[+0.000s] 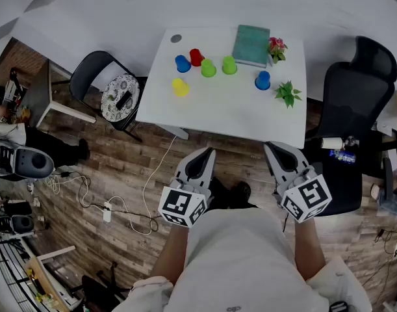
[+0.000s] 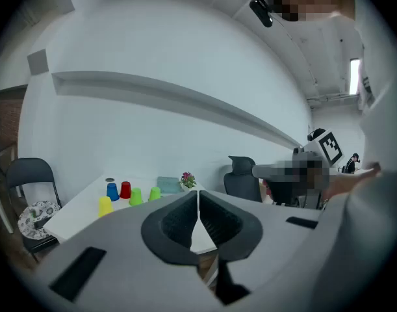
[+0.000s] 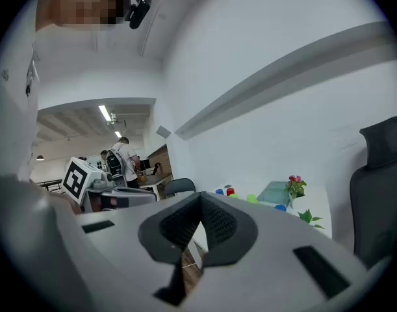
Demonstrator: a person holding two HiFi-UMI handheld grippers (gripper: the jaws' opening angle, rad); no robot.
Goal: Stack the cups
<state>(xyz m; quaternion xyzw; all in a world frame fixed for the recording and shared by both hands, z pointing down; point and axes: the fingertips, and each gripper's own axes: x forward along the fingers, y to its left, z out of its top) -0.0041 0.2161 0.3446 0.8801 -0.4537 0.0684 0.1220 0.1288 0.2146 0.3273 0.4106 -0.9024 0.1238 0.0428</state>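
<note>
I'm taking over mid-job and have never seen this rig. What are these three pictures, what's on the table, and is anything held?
There is no robot arm: a person holds a two-jaw gripper in each hand. The head view looks down from their head; the other two cameras ride on the left gripper and right gripper, looking along the jaws. The white table carries six unstacked cups: two blue, two green, one red, one yellow, beside a teal book and two plants. Both grippers are shut and empty, short of the table.

Apparently wooden floor (image 1: pixel 120 174), white table (image 1: pixel 224 106).
</note>
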